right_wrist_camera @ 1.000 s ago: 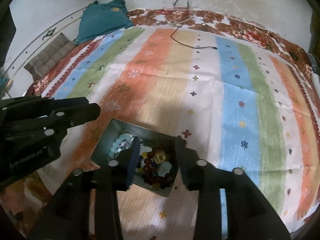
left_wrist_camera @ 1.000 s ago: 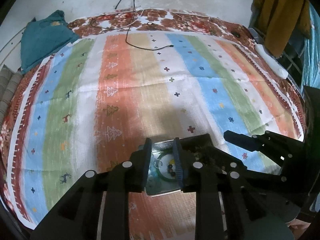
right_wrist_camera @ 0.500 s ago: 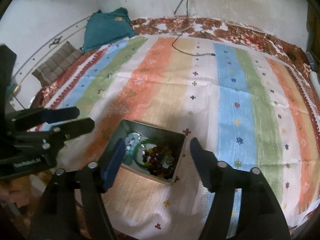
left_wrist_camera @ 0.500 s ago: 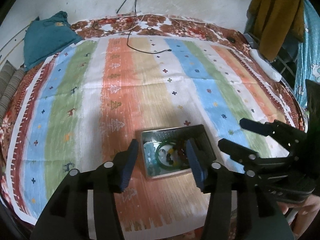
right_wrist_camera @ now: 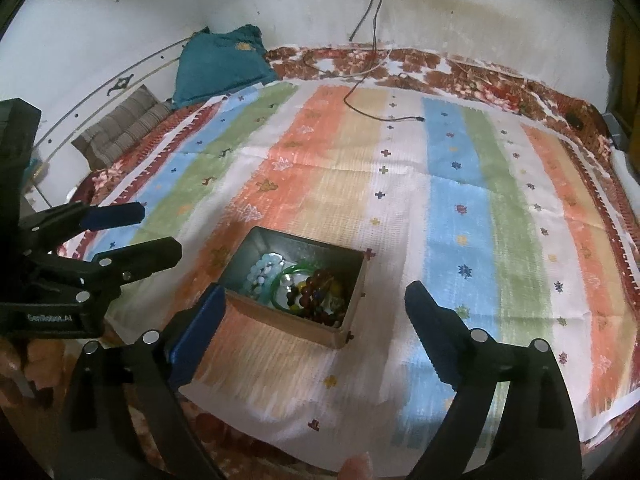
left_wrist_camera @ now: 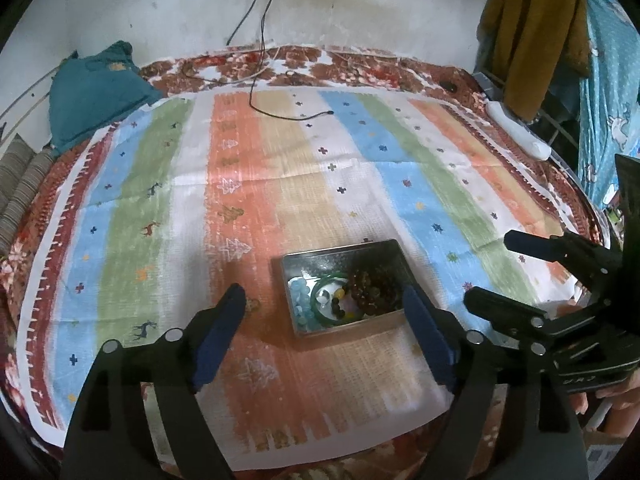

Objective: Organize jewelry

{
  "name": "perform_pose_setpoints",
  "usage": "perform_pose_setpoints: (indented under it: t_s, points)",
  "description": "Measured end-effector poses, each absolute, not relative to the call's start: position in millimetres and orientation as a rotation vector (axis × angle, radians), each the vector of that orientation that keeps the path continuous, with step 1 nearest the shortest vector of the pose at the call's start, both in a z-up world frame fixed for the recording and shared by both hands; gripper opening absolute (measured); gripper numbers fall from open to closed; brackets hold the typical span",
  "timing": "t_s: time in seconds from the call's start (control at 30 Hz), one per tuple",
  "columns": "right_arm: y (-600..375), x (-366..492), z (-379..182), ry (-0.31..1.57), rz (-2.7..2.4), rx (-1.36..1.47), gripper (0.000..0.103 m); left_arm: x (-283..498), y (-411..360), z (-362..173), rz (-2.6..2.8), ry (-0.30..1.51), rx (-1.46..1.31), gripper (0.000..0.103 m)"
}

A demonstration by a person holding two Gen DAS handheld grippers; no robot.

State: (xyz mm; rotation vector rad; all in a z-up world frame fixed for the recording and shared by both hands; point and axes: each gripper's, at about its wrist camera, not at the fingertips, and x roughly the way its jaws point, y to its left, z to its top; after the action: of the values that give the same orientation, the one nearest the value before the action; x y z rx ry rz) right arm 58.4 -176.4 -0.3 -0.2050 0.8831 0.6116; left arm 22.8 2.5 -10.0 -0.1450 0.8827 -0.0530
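Note:
A small metal box sits on the striped cloth near its front edge. It holds a green bangle, a pale blue bead bracelet and dark brown bead bracelets. My left gripper is wide open and empty, raised above and in front of the box. My right gripper is wide open and empty, also held over the box. Each gripper shows in the other's view, the right one and the left one.
A striped cloth covers a floral bed. A black cable lies at the far middle. A teal cushion lies far left, a white power strip far right, clothes hang beyond.
Both grippers have opened from nearly shut to wide open and have pulled up and back from the box. The jewelry stays in the box.

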Motion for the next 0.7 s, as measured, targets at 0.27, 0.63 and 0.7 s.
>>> perform_pose_setpoints:
  t_s: [0.27, 0.63, 0.7]
  points:
    - [-182, 46, 2, 0.840, 0.616, -0.216, 0.096, 9, -6, -6, -0.052, 0.821, -0.073, 0.097]
    - [-190, 35, 6, 0.785, 0.607, -0.201, 0.096, 4, -3, -8, -0.031, 0.813, -0.089, 0.097]
    - [-192, 34, 7, 0.776, 0.605, -0.190, 0.096, 2, -5, -7, -0.026, 0.801, -0.078, 0.097]
